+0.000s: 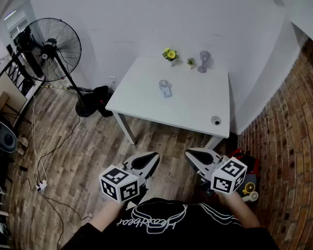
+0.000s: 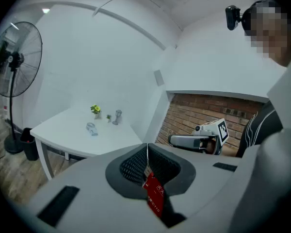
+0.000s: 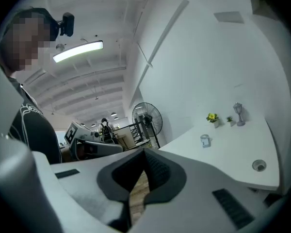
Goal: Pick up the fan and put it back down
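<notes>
A small grey fan on a stand [image 1: 203, 61] is upright at the far edge of the white table [image 1: 188, 105]; it also shows as the grey fan [image 2: 118, 116] [image 3: 238, 113]. A small pale-blue device [image 1: 165, 88] lies near the table's middle. A tall black pedestal fan [image 1: 55, 48] stands on the floor at the left. My left gripper [image 1: 155, 156] [image 2: 147, 147] and right gripper [image 1: 189, 152] [image 3: 144, 152] hover close to my body, short of the table, both shut and empty. A red tag [image 2: 153, 193] hangs below the left pads.
A yellow flower pot [image 1: 170, 54] and a tiny green plant [image 1: 191, 62] sit beside the grey fan. A round disc [image 1: 215, 121] lies near the table's right front corner. Brick wall [image 1: 297, 139] at right, cables [image 1: 41, 181] on the wood floor at left.
</notes>
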The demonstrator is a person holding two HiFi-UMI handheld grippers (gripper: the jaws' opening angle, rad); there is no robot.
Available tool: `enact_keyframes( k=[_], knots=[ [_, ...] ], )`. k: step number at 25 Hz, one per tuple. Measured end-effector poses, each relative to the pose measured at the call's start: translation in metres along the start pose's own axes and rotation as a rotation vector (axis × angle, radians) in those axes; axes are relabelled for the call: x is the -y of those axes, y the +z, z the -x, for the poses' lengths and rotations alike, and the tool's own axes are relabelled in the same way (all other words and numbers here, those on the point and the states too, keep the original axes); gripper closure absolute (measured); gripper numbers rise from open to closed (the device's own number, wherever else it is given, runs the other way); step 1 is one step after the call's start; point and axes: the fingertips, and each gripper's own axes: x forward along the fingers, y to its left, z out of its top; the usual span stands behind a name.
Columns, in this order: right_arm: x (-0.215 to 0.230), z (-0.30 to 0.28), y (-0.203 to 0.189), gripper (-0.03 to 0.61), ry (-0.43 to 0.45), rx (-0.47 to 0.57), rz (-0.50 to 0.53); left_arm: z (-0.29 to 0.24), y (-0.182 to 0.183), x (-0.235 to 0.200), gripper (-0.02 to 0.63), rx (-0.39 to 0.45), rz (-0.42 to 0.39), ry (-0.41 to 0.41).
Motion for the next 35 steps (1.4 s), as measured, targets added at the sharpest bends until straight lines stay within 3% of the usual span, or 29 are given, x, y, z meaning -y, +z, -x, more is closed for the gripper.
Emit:
enact_keyframes(
  k=[4, 11, 18, 23, 29, 35],
  knots=[
    [0.005, -0.014, 0.002, 0.576, -0.037, -0.006, 0.008, 0.002, 0.002, -0.017, 0.58, 0.003, 0.006, 0.0],
    [0.039, -0.027, 0.023, 0.577, -0.235, 0.069, -0.053, 0.017, 0.018, -0.043, 0.58, 0.031, -0.004, 0.002],
    [0.041, -0.069, 0.023, 0.405, -0.254, 0.049, -0.031, 0.048, 0.033, -0.089, 0.58, 0.059, -0.003, 0.04],
    [0.038, -0.099, 0.015, 0.324, -0.264, 0.019, -0.012, 0.068, 0.038, -0.124, 0.58, 0.081, 0.001, 0.069],
    [0.04, -0.132, 0.004, 0.291, -0.263, -0.015, -0.003, 0.07, 0.028, -0.157, 0.58, 0.065, 0.04, 0.074],
    [0.075, -0.161, 0.0, 0.256, -0.255, -0.04, -0.007, 0.044, 0.026, -0.193, 0.58, 0.029, 0.068, 0.088]
  ],
)
